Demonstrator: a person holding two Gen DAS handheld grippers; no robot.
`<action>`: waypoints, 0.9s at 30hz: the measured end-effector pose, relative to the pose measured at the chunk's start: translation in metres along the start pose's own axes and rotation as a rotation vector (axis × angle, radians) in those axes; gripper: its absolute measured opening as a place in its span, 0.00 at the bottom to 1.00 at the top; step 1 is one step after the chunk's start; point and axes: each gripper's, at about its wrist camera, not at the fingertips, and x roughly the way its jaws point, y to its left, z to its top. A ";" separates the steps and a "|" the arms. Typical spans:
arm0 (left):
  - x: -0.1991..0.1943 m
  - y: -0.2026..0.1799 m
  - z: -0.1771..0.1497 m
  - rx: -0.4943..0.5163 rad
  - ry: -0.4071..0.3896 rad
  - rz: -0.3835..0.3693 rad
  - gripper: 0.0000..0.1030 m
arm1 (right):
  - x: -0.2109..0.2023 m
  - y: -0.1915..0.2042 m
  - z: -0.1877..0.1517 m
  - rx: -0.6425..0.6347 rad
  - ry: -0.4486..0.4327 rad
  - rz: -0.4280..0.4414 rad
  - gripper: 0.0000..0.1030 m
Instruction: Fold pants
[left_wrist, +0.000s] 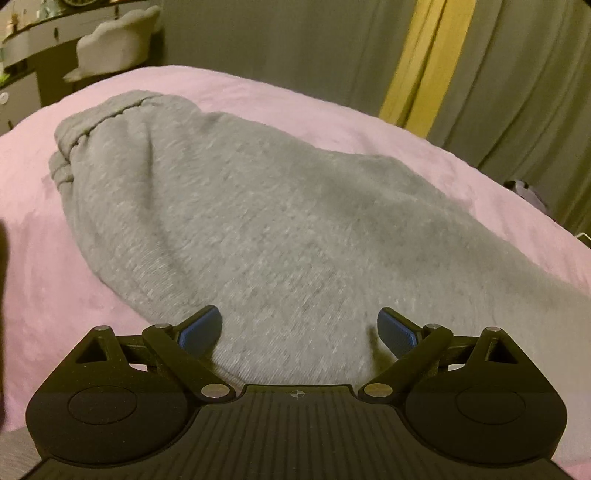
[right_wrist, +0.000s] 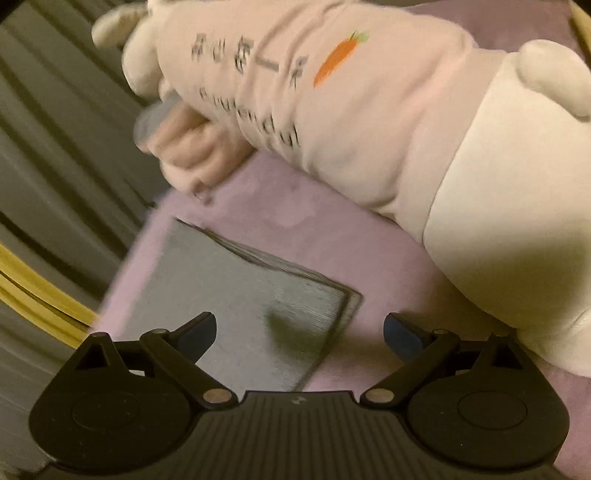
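The left gripper (left_wrist: 299, 330) sits nearest the left wrist camera, its jaws spread wide with nothing pinched; the blue pads (left_wrist: 201, 332) stand apart over grey cloth. The right gripper (right_wrist: 300, 334) fills the foreground of the right wrist view in the same state: jaws spread wide, nothing held.

The bed (left_wrist: 29, 236), covered in pink fabric, carries everything in both views. The pants (left_wrist: 229, 221), grey sweatpants, lie on it in a folded, rounded bundle that runs from just under the left gripper toward the far left of the bed. Their ribbed band (left_wrist: 74, 136) lies at the far end. No pad touches the cloth as far as the view shows.

Grey curtains (left_wrist: 288, 44) with a yellow strip (left_wrist: 424, 55) hang behind the bed. A pale chair (left_wrist: 114, 48) stands at the upper left.

In the right wrist view a large plush toy (right_wrist: 369, 129), pink and white with a carrot print (right_wrist: 338, 59), lies across the bed. A grey book (right_wrist: 240, 295) lies flat on the bed just ahead of the right gripper, partly between its spread jaws and apart from the plush toy.
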 end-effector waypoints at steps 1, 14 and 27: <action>0.002 -0.004 -0.001 0.008 -0.004 0.010 0.95 | -0.003 0.002 0.000 0.009 0.007 0.049 0.95; 0.010 -0.008 -0.003 -0.017 -0.026 -0.026 0.99 | 0.038 0.007 -0.008 0.006 0.113 0.150 0.86; 0.012 -0.012 -0.005 -0.005 -0.030 -0.011 1.00 | 0.013 -0.039 0.000 0.115 0.029 0.043 0.60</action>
